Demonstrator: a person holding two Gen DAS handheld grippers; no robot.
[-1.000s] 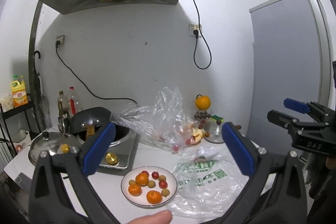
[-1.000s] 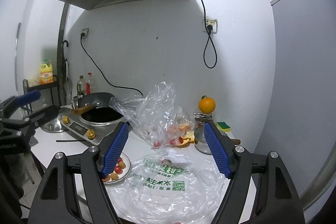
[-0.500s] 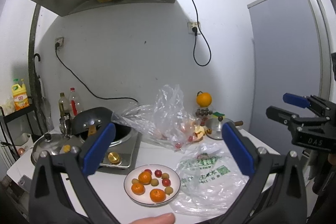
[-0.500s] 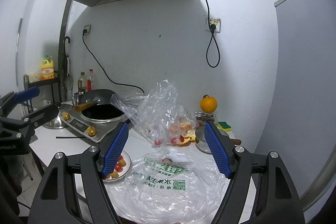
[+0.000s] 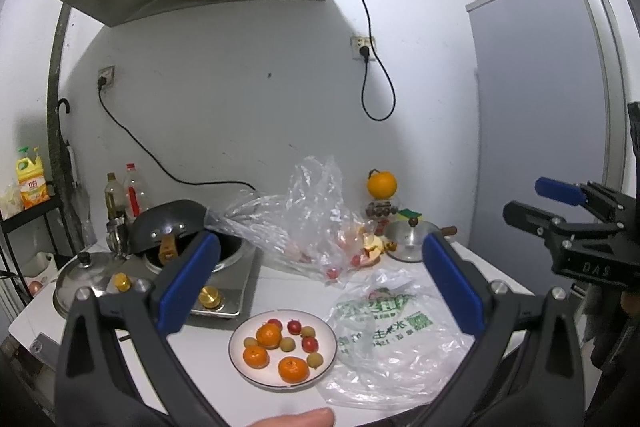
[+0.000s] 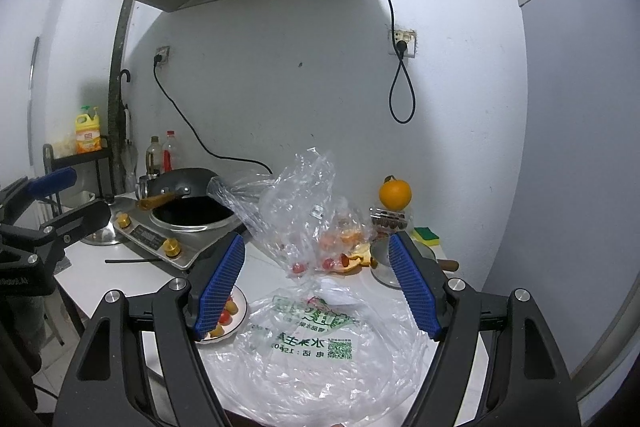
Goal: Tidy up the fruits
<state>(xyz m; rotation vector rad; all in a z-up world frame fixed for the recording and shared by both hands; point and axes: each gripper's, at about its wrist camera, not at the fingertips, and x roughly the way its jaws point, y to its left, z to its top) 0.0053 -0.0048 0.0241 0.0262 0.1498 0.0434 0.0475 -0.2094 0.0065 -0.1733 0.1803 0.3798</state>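
Left wrist view: the left hand-held gripper [image 5: 320, 275] hangs wide and empty above the desk [image 5: 280, 287], the plate [image 5: 240, 359] of fruit directly ahead and below between its fingers. The right hand-held gripper [image 6: 316, 283], also wide and empty, faces the printed bag [image 6: 320, 343]; the plate sits off its left finger, so the left hand is judged nearer.

both tongs [image 5: 320, 275] [image 6: 316, 283]: black frames, blue ribbed pads, silver screws; white lettering, perhaps "das".
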